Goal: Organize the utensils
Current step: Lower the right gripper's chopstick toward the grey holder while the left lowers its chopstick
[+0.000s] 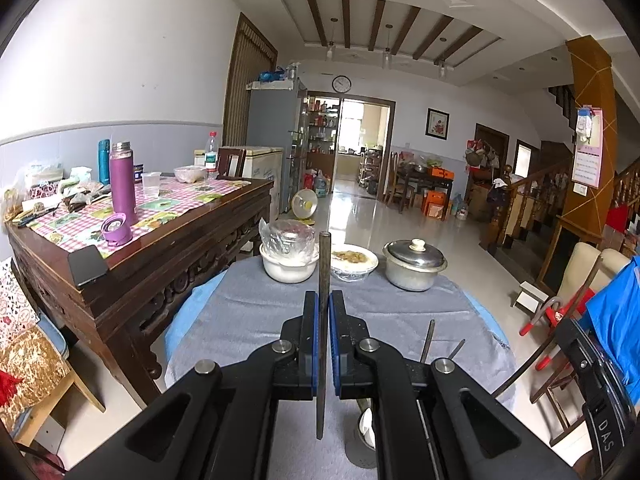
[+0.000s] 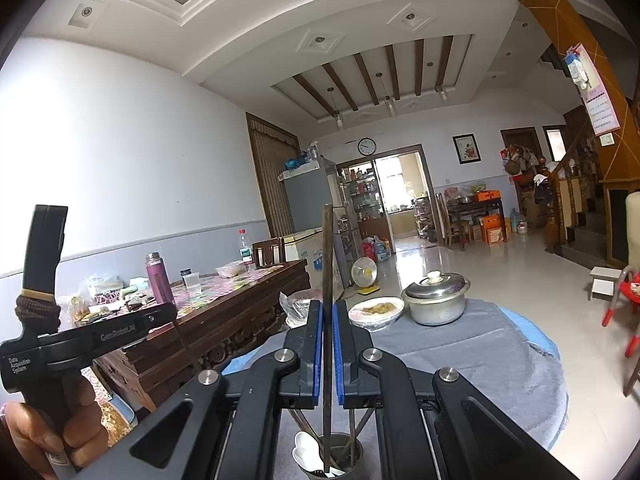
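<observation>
My left gripper (image 1: 324, 298) is shut on a dark chopstick (image 1: 324, 264) that stands upright between its blue pads, above the grey-clothed round table (image 1: 256, 312). Below it, a metal utensil cup (image 1: 362, 446) holds a white spoon, and the tips of other chopsticks (image 1: 429, 340) rise beside it. My right gripper (image 2: 328, 306) is shut on a second upright chopstick (image 2: 328, 240). That stick's lower end reaches down into the utensil cup (image 2: 352, 446), among white spoons (image 2: 306, 450) and several more chopsticks. At the left edge, a hand (image 2: 84, 424) grips the left tool's handle.
At the table's far side stand a lidded steel pot (image 1: 414, 264), a plate of food (image 1: 354, 260) and a white bowl (image 1: 286, 266) under plastic wrap. A carved wooden table (image 1: 132, 280) on the left carries a purple flask (image 1: 123, 184), a phone and clutter. Chairs stand on the right.
</observation>
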{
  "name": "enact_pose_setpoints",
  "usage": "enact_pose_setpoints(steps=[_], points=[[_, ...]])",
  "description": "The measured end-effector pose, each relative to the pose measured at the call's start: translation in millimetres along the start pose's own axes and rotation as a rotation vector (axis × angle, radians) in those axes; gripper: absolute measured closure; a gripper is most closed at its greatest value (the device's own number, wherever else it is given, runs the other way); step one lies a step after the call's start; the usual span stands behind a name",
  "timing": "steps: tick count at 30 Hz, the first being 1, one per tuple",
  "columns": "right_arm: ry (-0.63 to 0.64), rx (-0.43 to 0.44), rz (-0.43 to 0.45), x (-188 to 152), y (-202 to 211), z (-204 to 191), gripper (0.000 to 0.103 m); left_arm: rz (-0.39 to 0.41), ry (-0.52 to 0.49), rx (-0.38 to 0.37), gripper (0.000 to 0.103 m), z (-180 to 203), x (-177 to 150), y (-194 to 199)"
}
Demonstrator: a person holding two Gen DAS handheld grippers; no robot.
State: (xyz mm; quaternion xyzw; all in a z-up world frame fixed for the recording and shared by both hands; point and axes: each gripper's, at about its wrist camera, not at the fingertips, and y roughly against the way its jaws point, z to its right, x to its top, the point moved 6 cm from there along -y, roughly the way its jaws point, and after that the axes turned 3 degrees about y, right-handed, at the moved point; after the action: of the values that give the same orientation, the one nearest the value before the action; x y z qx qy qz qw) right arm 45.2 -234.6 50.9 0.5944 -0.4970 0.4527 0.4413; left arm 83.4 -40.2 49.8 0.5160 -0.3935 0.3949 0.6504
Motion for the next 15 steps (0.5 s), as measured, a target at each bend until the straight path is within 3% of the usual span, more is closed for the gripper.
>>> enact_pose_setpoints(steps=[15], points=[[-0.019,0.032,0.001,2.3,-13.2,2.0,0.097,0.017,-0.018,-0.014,0.098,16.8,12.9,-8.0]])
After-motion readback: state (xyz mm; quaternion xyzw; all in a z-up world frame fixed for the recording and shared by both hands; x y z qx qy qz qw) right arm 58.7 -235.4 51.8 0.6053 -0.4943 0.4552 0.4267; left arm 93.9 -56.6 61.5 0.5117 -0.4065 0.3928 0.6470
